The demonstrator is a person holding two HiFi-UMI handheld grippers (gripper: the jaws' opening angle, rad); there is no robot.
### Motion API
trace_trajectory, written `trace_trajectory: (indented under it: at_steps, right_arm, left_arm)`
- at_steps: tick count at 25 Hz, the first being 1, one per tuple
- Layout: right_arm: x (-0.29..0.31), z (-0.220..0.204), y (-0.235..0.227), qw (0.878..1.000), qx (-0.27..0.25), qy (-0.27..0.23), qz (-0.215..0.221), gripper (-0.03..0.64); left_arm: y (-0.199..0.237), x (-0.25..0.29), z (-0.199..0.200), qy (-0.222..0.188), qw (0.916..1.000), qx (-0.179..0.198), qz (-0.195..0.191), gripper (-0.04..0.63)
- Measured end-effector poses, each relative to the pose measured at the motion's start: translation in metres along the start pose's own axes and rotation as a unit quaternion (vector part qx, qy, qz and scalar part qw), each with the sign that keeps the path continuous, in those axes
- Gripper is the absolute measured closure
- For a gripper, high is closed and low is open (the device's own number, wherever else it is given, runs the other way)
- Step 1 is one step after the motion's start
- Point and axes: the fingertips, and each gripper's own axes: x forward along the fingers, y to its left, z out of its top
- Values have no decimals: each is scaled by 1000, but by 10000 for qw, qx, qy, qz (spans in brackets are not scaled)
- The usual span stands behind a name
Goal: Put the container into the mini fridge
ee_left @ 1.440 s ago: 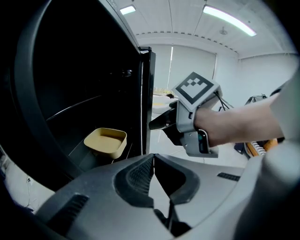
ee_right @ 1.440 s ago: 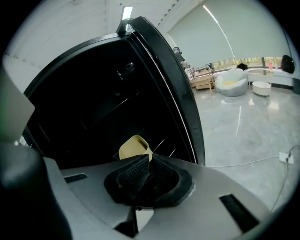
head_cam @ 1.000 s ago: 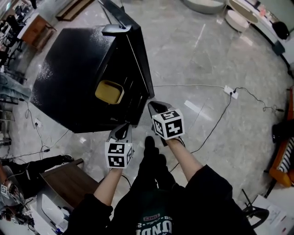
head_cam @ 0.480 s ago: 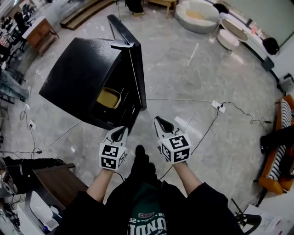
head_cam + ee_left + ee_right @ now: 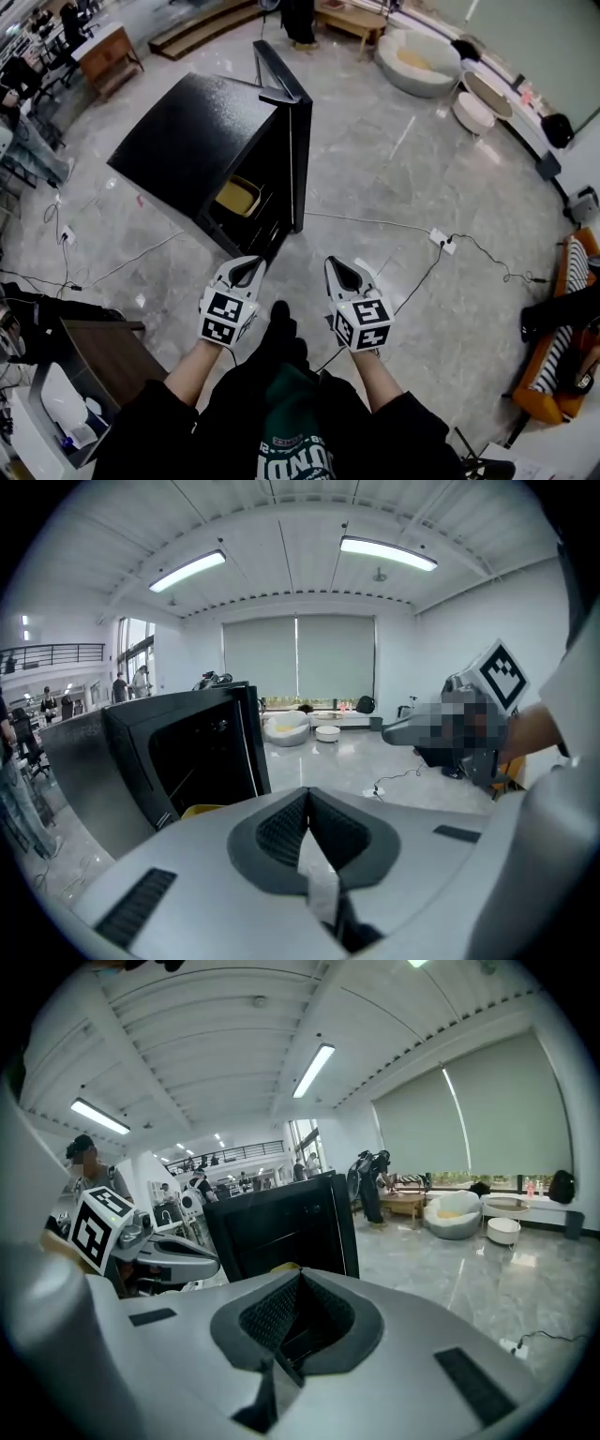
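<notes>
Polished grey marble floor (image 5: 412,169) underfoot, with a cable (image 5: 375,222) trailing across. Black mini fridge (image 5: 202,141) standing on it, door (image 5: 298,159) swung open. Yellow container (image 5: 236,196) already resting on a shelf inside, toward the shelf's front edge, well apart from both tools. Looks light and rigid, probably plastic with smooth, rather slippery walls; best taken by the rim or one side wall and kept level in case of contents. Left hand-held gripper (image 5: 246,272) with jaws pressed together, nothing between them. Right hand-held gripper (image 5: 343,273) likewise closed and empty. Both hovering over the floor short of the fridge front, touching nothing. Seemingly done with placement, apart perhaps from shutting the door.
</notes>
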Motion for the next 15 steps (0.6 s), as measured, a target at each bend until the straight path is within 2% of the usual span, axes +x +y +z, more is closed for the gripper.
trace_trajectory:
  at_steps: [7, 15]
  right_arm:
    - [-5, 1, 10, 9999, -91, -23, 80, 583]
    - [-3, -3, 20, 9998, -150, 30, 116, 583]
  left_arm:
    - [9, -12, 2, -127, 9998, 12, 146, 581]
    - [10, -11, -6, -94, 9999, 9, 121, 582]
